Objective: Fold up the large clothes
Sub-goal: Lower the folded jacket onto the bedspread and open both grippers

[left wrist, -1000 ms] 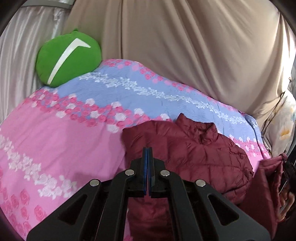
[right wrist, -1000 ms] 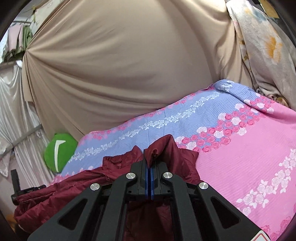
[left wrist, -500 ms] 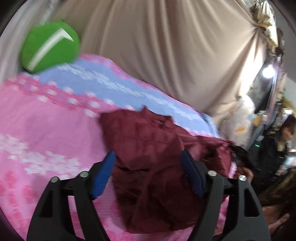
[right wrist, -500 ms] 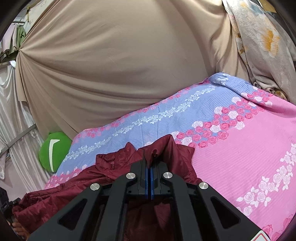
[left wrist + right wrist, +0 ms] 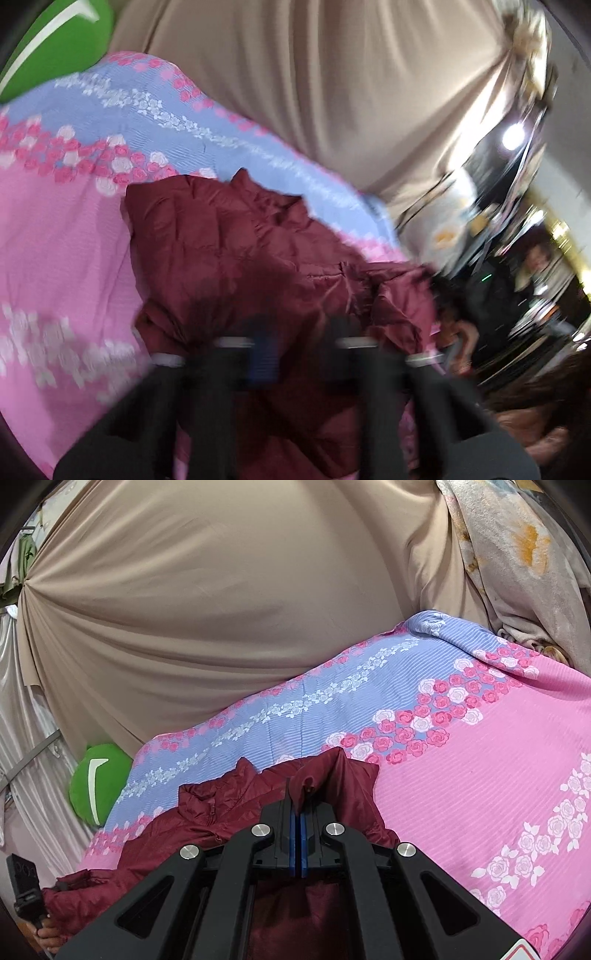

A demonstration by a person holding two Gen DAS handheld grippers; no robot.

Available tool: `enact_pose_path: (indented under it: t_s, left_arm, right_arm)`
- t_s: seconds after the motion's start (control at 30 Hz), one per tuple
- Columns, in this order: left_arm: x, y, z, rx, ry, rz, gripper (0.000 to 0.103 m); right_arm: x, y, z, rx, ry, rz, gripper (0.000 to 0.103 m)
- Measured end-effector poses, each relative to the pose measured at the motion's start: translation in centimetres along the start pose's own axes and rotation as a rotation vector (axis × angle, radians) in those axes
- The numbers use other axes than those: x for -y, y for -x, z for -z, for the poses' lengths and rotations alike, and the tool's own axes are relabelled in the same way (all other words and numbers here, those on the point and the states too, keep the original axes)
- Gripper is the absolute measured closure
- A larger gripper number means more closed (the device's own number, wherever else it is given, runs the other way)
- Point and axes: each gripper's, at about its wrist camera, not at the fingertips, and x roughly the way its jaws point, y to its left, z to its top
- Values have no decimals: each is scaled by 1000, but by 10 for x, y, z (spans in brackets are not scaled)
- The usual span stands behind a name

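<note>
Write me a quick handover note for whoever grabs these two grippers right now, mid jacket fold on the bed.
Right gripper: shut, pinching a raised fold of the maroon puffer jacket between its blue pads.
Left gripper: picture blurred; jaws read as shut, low over the jacket's near part. Whether it has cloth cannot be told.
Jacket: lying on the pink and blue floral bedspread, collar toward the beige curtain, one part trailing off the bed's edge by the left gripper. Green cushion sits at the far corner.
Done: jacket laid out, one edge gripped.
Left: confirm the left grip, fold it over, flatten.
</note>
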Motion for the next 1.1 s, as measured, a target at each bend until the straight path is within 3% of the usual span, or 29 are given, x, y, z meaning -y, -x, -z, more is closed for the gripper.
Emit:
enact_pose_path:
  t_s: [0.07, 0.2, 0.23, 0.3, 0.47, 0.53, 0.57, 0.7, 0.73, 0.77, 0.8, 0.9, 1.0, 1.1]
  left_arm:
    - [10, -7, -20, 39, -70, -124, 101]
    - [14, -14, -68, 141, -130, -271, 102]
    - [12, -18, -81, 151, -129, -303, 102]
    - [0, -39, -106, 156, -139, -434, 102]
    - [-72, -127, -129, -16, -30, -616, 102]
    - [-99, -163, -126, -91, -2, -672, 102]
    - [-106, -171, -124, -97, 9, -686, 101]
    - [-108, -171, -123, -76, 19, -676, 94]
    - [-101, -155, -124, -38, 14, -661, 90]
    - [-96, -144, -123, -16, 11, -651, 76]
    - [-87, -131, -122, 6, 5, -635, 60]
    - [-60, -79, -104, 53, -30, -585, 41]
    - [-48, -51, -62, -36, -13, -485, 31]
    - [-49, -47, -9, -166, 49, -393, 30]
  right_arm:
    - [-4, -6, -10, 8, 9, -6, 101]
    - [-16, -24, -42, 51, 53, -1, 101]
    - [-15, -34, -49, 47, 53, 9, 101]
    - [-6, -70, -58, 0, 42, 46, 101]
    - [33, -176, -33, -235, 32, 181, 101]
    - [46, -209, -17, -339, 10, 197, 101]
    - [48, -211, -17, -338, 2, 193, 101]
    - [43, -181, -31, -271, 28, 167, 88]
    - [42, -170, -33, -259, 38, 163, 77]
    - [42, -151, -33, -237, 61, 161, 64]
    - [42, -136, -32, -224, 81, 164, 60]
    - [51, -88, -16, -223, 136, 174, 51]
    - [68, -50, 14, -265, 121, 169, 48]
    - [86, -25, 46, -311, 47, 124, 48]
